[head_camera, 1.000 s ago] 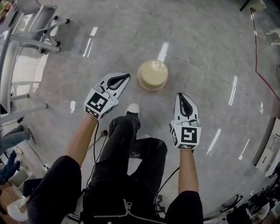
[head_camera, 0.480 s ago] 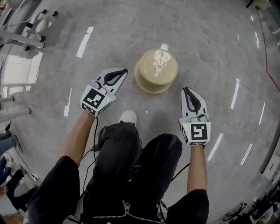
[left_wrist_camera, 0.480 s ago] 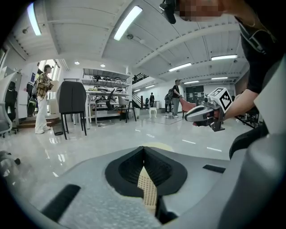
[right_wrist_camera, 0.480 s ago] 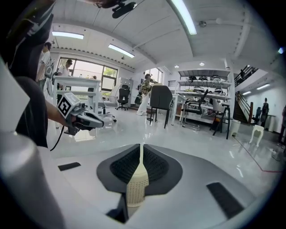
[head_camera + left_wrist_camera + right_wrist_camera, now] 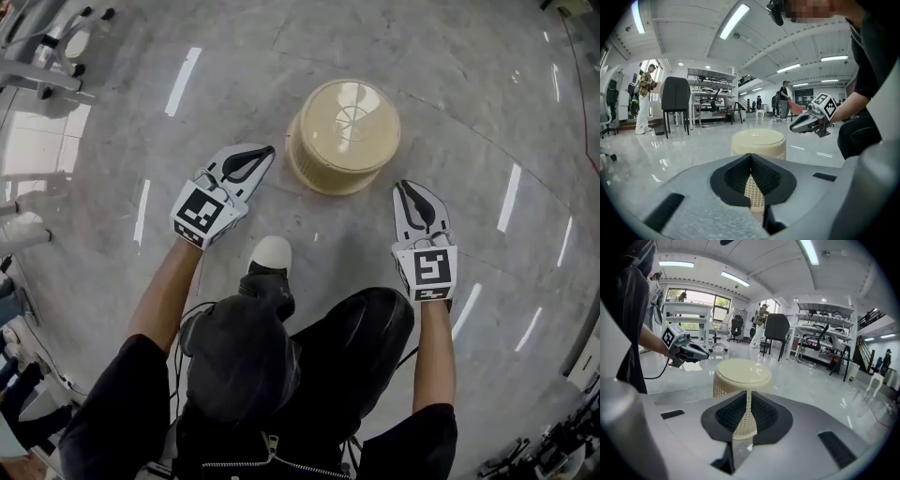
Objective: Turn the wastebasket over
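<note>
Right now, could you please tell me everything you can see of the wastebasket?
The wastebasket is a round, cream-coloured bin, plastic by its look, with a lattice side wall and a solid closed end showing faint radial ribs. It stands on the glossy grey floor with that closed end up and a wider rim at the bottom, so apparently mouth down. It sits between the left gripper and the right gripper. Neither touches it; only the floor does.
</note>
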### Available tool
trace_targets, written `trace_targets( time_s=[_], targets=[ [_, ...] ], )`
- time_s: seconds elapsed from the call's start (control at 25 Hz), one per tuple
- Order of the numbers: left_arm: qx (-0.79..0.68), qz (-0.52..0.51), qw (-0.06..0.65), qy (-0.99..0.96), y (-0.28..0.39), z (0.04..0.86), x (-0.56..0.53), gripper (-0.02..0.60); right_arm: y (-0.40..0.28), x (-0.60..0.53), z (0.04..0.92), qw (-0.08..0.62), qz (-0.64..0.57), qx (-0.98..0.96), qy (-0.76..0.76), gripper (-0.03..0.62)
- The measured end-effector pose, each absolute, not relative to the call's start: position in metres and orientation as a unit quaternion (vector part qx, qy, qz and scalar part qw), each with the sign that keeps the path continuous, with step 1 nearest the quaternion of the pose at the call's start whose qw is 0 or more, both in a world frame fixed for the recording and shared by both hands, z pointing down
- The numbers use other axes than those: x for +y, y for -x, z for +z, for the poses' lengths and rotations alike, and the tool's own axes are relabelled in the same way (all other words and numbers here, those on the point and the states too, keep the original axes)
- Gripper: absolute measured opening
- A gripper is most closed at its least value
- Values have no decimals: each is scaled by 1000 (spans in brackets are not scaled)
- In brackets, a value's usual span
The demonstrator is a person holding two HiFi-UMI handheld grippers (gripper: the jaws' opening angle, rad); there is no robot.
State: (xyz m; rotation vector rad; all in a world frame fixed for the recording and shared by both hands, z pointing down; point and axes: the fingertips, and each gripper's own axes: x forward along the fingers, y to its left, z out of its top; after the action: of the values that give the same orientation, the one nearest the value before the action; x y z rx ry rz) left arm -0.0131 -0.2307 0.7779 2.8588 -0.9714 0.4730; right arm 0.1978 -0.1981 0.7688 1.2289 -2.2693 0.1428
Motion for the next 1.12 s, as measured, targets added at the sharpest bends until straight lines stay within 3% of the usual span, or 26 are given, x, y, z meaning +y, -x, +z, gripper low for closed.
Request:
trace_targets(
  time_s=[0.2, 0.44, 0.52, 0.6, 0.84, 1.12],
  targets=[
    [-320, 144, 45, -935, 1, 795, -227, 6, -206, -206, 804, 271, 83, -846, -451, 21],
    [-310, 127, 46, -941, 0, 815, -228, 13, -198, -209, 830, 269, 79, -868, -410, 170],
    [-301, 128, 48, -944, -4, 826, -228, 68, -194, -211, 837, 263, 79, -878, -393, 227],
    [-285, 128, 51, -949, -10, 837, -227, 190, -193, -213, 843, 256, 79, -886, -378, 272],
    [-208, 141, 33, -967, -31, 863, -229, 414, -183, -213, 853, 253, 89, -906, -328, 302],
    [-185, 115, 71, -974, -43, 873, -245, 424, -182, -218, 857, 221, 110, -914, -321, 302]
  ],
)
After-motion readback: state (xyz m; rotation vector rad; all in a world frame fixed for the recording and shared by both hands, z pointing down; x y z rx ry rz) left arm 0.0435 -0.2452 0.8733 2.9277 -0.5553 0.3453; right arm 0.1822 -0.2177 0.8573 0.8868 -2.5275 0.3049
